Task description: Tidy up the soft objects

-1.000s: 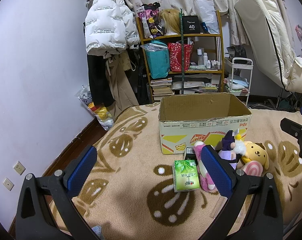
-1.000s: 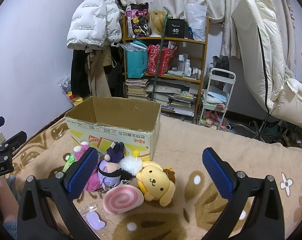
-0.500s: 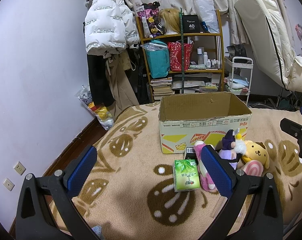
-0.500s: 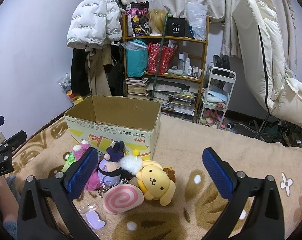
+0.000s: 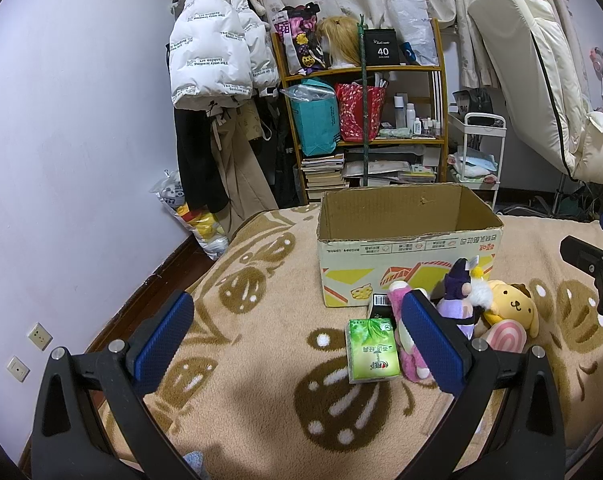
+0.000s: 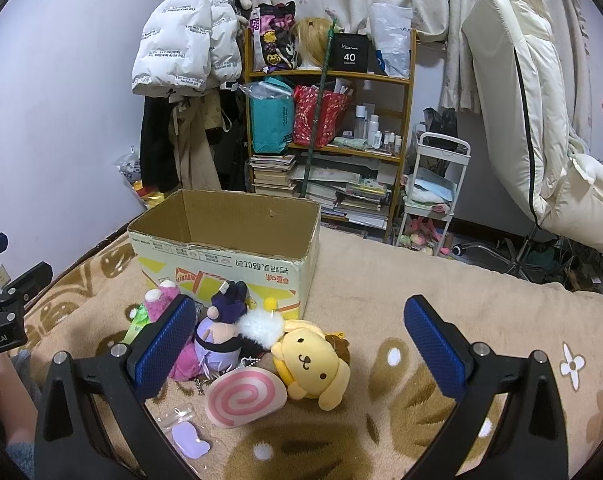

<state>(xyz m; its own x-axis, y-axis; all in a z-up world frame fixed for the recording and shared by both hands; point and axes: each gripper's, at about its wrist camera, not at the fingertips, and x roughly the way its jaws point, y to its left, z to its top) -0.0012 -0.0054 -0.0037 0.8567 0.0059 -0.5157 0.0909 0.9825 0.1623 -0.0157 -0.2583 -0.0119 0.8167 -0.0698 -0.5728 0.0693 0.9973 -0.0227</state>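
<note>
An open cardboard box (image 5: pixel 409 252) (image 6: pixel 225 256) stands on a beige patterned blanket (image 5: pixel 261 320). In front of it lie a yellow dog plush (image 6: pixel 313 364) (image 5: pixel 511 306), a pink swirl cushion (image 6: pixel 243 398), a purple-hatted doll (image 6: pixel 221 340) (image 5: pixel 457 296), a pink plush (image 5: pixel 405 344) and a green tissue pack (image 5: pixel 371 350). My left gripper (image 5: pixel 297 340) hovers open, to the left of the pile. Over the toys my right gripper (image 6: pixel 297 342) hangs open, the dog plush between its fingers' lines. Neither holds anything.
A wooden shelf (image 5: pixel 361 120) of bags and books, a hanging white jacket (image 5: pixel 217 52), a white trolley (image 6: pixel 433 188) and a tilted cream chair (image 6: pixel 533 112) stand behind the bed. A small plastic bag with a purple piece (image 6: pixel 185 434) lies near the swirl cushion.
</note>
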